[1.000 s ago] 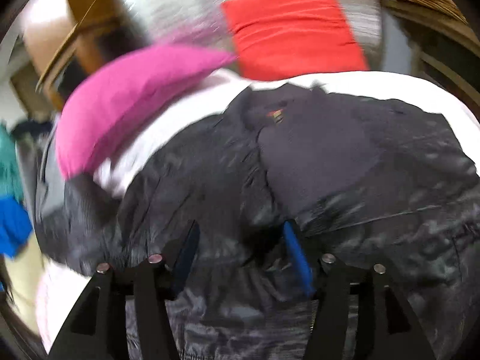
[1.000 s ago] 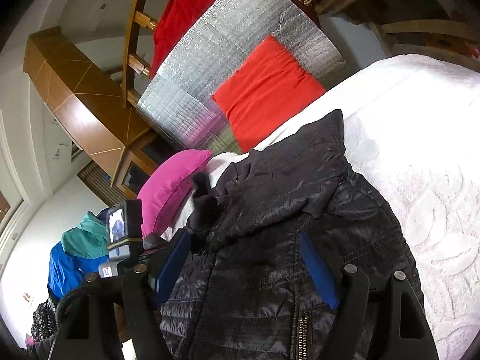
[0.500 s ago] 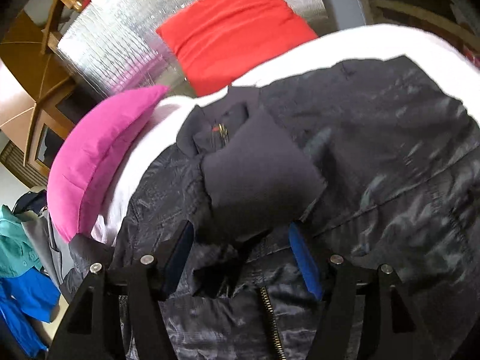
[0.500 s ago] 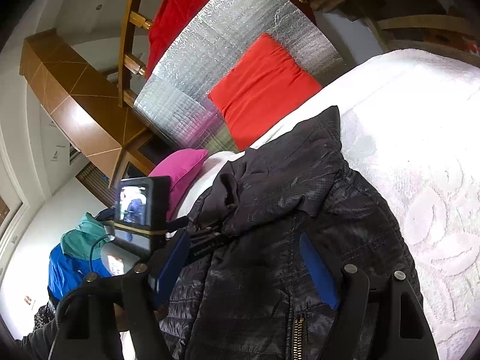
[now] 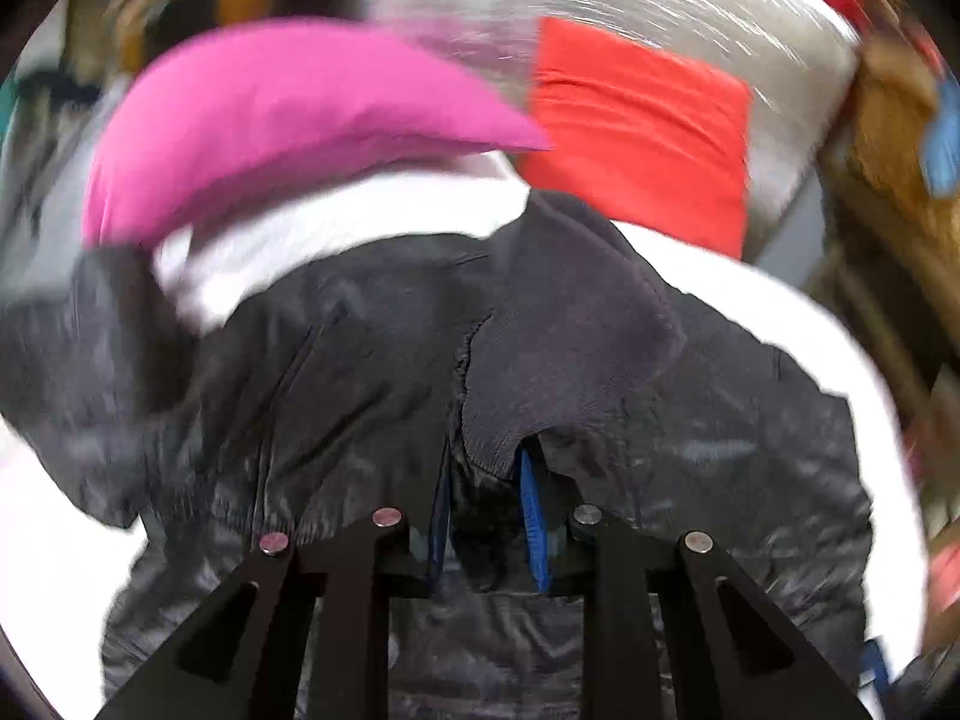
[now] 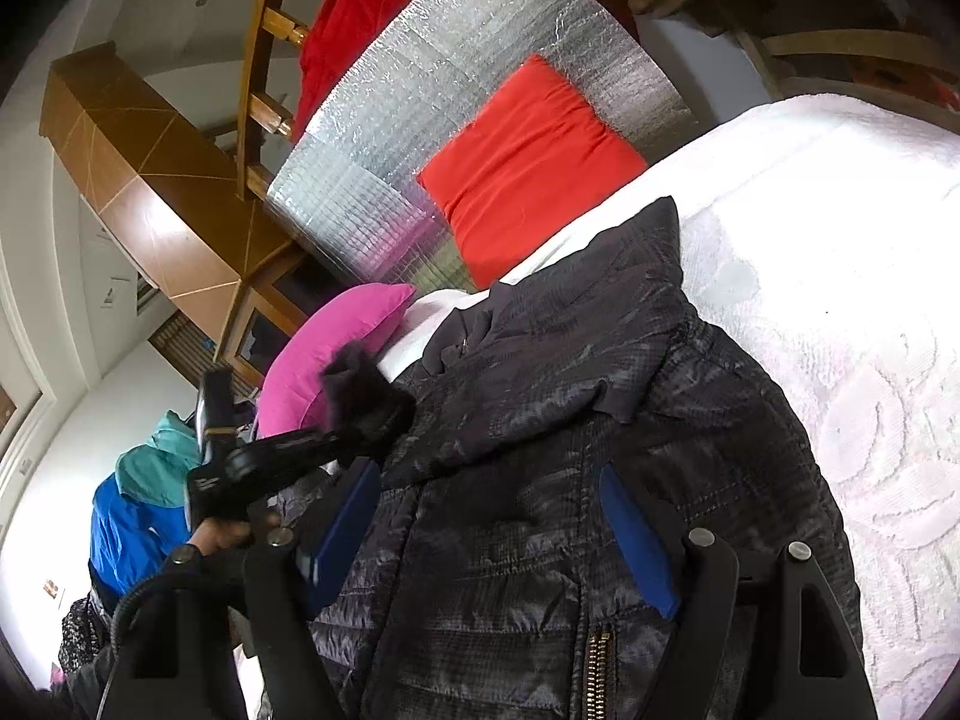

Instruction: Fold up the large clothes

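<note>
Black quilted nylon, the puffer jacket (image 6: 576, 480) lies spread front-up on the white textured bedspread (image 6: 840, 312), directly ahead of and beneath both pairs of tongs. I read the step in hand as the first fold: taking hold of a sleeve end to carry it over the body. My left tongs (image 5: 485, 516) are closing, their blue pads narrow around the dark ribbed knit cuff (image 5: 540, 378), which hangs between them; the view is smeared, so whether the pads yet press firmly I cannot tell for certain, though cloth fills the gap. My right tongs (image 6: 486, 528) stand wide apart above the zipped chest, gripping nothing. Beyond the tongs, past the collar, lie a pink pillow (image 5: 288, 114) and a red cushion (image 6: 528, 162) against a silver foil panel (image 6: 456, 90). Next, I judge, the cuff must be drawn across toward the zip and laid flat, with the right tongs pinning the body so it does not drag.
</note>
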`<state>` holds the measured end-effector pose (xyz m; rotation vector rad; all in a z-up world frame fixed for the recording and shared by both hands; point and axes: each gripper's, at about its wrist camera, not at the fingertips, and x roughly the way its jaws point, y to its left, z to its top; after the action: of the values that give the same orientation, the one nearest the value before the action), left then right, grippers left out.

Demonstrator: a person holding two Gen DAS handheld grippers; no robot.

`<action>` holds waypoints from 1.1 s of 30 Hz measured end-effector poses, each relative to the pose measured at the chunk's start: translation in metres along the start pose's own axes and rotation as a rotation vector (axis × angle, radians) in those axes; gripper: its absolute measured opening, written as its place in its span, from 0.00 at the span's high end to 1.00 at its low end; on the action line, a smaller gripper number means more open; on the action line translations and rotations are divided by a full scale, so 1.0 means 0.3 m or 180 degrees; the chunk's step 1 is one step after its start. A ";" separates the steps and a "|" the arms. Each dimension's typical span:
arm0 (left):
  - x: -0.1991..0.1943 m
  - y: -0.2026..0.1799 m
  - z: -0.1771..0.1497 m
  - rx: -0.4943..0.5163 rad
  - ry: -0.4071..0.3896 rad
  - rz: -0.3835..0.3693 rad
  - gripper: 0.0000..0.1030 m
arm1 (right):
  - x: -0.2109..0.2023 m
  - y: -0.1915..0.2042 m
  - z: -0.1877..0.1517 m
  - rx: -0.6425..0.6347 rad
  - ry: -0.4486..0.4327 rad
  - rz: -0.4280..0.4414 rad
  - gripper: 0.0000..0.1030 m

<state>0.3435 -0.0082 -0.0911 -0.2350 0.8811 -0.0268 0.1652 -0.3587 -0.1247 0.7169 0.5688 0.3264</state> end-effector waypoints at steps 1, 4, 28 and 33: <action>0.010 0.046 -0.004 -0.0181 0.0047 -0.0103 0.77 | 0.004 -0.004 -0.001 0.0021 0.0017 0.0015 0.24; 0.039 0.135 -0.024 -0.0527 0.0123 -0.0256 0.77 | 0.013 -0.024 0.000 0.0127 0.0072 0.0075 0.24; 0.094 0.360 -0.072 -0.0921 0.0295 -0.0391 0.93 | 0.179 -0.198 0.204 0.1499 0.0164 -0.0393 0.86; 0.115 0.382 -0.122 -0.0897 0.0386 -0.0368 0.93 | 0.263 -0.249 0.177 0.1383 0.0728 -0.0530 0.70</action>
<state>0.3289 0.0922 -0.1645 -0.5524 0.9908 -0.0245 0.2665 -0.4029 -0.1737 1.0500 0.9270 0.1286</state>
